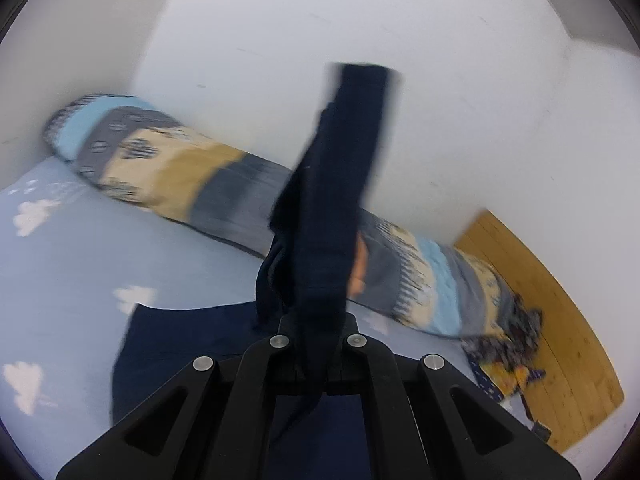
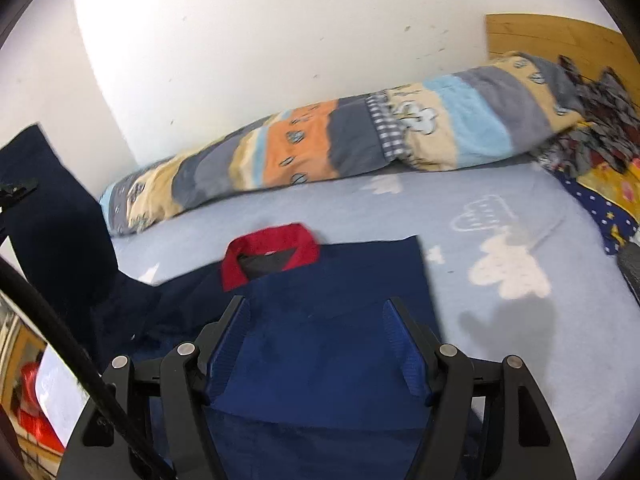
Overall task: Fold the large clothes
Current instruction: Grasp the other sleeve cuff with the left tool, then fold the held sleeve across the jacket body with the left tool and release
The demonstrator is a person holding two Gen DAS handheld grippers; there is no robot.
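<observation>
My left tool [image 1: 318,344] clamped on lifted navy sleeve [image 1: 340,184], right tool [image 2: 320,344] spread apart over navy shirt [image 2: 340,280], red collar [image 2: 270,246], on bed [image 2: 500,208].

Your light is bright, even and soft. The left wrist view smears with motion blur, worst on the lifted garment [image 1: 340,184]. A faint shadow falls on the sheet [image 2: 516,324]. Both views curve and darken at the edges.
</observation>
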